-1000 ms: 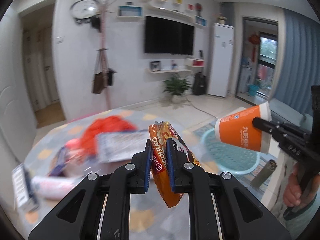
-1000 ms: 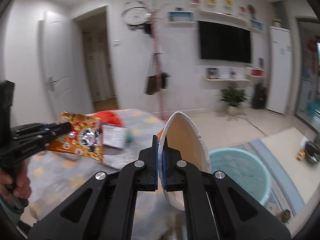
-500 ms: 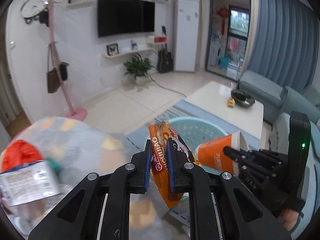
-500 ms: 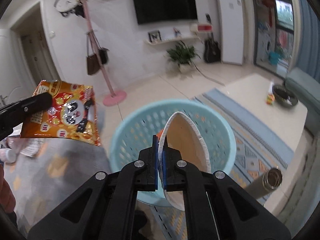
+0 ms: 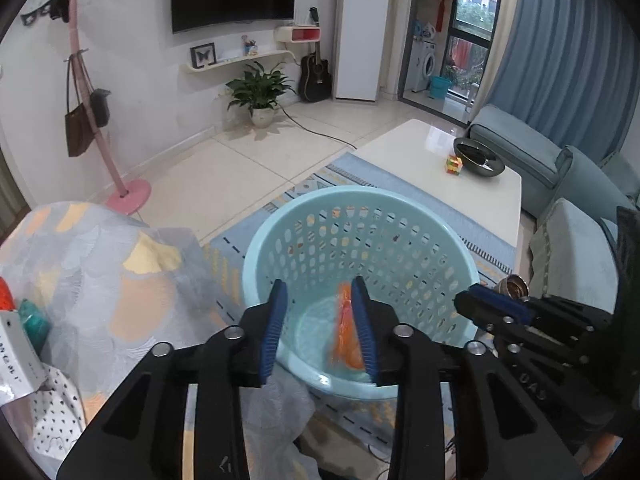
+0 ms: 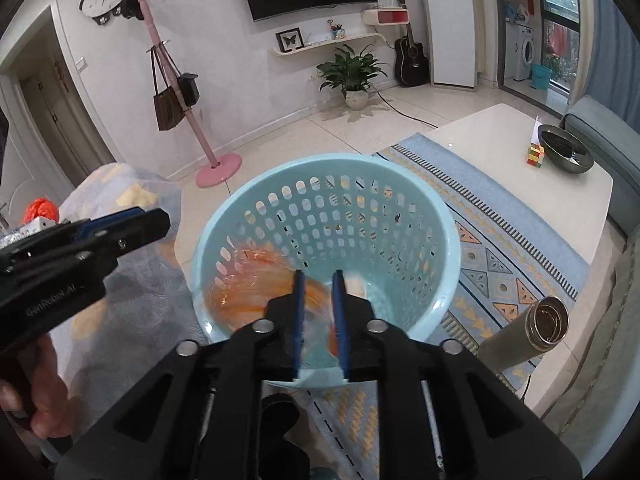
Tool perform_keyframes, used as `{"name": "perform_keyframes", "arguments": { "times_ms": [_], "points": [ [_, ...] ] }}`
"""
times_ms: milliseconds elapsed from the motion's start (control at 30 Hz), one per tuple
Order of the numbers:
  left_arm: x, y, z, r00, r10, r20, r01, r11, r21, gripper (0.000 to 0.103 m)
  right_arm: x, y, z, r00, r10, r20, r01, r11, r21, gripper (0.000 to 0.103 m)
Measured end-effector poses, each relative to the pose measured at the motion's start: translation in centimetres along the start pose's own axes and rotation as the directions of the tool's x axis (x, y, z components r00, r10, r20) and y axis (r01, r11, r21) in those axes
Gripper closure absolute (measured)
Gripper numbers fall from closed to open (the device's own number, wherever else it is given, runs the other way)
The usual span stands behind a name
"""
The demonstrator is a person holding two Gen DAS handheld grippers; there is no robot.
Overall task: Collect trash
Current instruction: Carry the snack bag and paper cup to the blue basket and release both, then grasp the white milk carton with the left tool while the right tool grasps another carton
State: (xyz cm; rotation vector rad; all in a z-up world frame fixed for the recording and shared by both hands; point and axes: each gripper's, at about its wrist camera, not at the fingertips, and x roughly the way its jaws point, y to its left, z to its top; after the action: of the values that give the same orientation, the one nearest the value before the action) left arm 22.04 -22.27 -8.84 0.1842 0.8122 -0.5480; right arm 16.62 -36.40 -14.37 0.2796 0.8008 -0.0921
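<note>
While both hand-held grippers hang over the pale blue perforated basket, neither one grips anything: the left hand-held gripper has its blue-padded jaws wide apart, and the right hand-held gripper has its jaws apart by a narrower gap. The trash lies inside the basket. In the right wrist view a blurred orange snack bag sits against the basket's lower left wall, and a blurred orange and white cup shows just behind the right jaw; in the left wrist view only a strip of orange shows between the jaws at the basket's bottom, and which item it belongs to cannot be told.

The left hand-held gripper's body, seen from the right wrist, carries pale lettering that reads roughly "GenRobot.AI"; a hand holds its grip. The right hand-held gripper's body, seen from the left wrist, bears embossed letters, apparently "DAS".

To the left of the basket a tabletop under a grey cloth with yellow and orange patches carries more things: a red-orange lump and a white package with small print too blurred to read. The basket stands on a blue patterned rug. Near its right side stands a tilted metal flask, its mouth open. Beyond is a white coffee table holding a dark bowl and a coloured cube
</note>
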Motion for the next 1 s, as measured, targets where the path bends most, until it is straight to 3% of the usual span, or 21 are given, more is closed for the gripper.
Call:
{"name": "perform_keyframes", "arguments": {
  "times_ms": [33,67,100,133,233,333,500,700,900,1000],
  "points": [
    [-0.2,0.1,-0.1,1.000,-0.003,0.000,0.003,1.000,-0.002,0.064,-0.3,0.3,0.0,1.000,0.002,0.003,-0.002,1.000,0.004,0.078],
    [-0.5,0.3,-0.2,1.000,-0.006,0.002,0.006,1.000,-0.006,0.062,-0.7,0.3,0.0,1.000,0.003,0.011,-0.003,1.000,0.008,0.066],
    [-0.9,0.4,-0.3,1.000,-0.006,0.006,0.006,1.000,-0.010,0.054,-1.1,0.3,0.0,1.000,0.003,0.020,-0.003,1.000,0.009,0.052],
    [-1.5,0.5,-0.5,1.000,-0.005,0.016,0.006,1.000,-0.016,0.045,-1.6,0.5,-0.1,0.999,0.002,0.038,-0.002,1.000,0.006,0.048],
    [-3.3,1.1,-1.0,0.999,-0.016,0.048,0.018,0.999,-0.036,0.033,-2.6,0.8,0.2,0.998,0.013,0.058,-0.012,1.000,-0.007,0.048],
    [-5.3,1.6,-1.7,0.997,-0.024,0.078,0.029,0.998,-0.058,0.029,-3.8,2.0,0.2,0.995,0.058,0.077,-0.055,0.998,-0.031,0.048],
    [-9.4,2.7,-2.8,0.989,0.010,0.145,0.004,0.995,-0.099,0.026,-5.8,5.1,0.4,0.986,0.115,0.117,-0.103,0.990,-0.100,0.046],
    [-15.0,5.7,-4.6,0.970,0.101,0.222,-0.059,0.980,-0.188,0.024,-7.5,9.4,0.5,0.969,0.199,0.145,-0.172,0.969,-0.177,0.042],
    [-20.5,10.5,-7.6,0.934,0.254,0.250,-0.167,0.931,-0.323,0.024,-8.2,14.7,0.6,0.952,0.267,0.150,-0.220,0.938,-0.269,0.037],
    [-22.8,13.5,-9.0,0.913,0.348,0.214,-0.246,0.887,-0.390,0.022,-8.2,17.6,0.7,0.941,0.308,0.139,-0.254,0.916,-0.310,0.035]
  ]
}}
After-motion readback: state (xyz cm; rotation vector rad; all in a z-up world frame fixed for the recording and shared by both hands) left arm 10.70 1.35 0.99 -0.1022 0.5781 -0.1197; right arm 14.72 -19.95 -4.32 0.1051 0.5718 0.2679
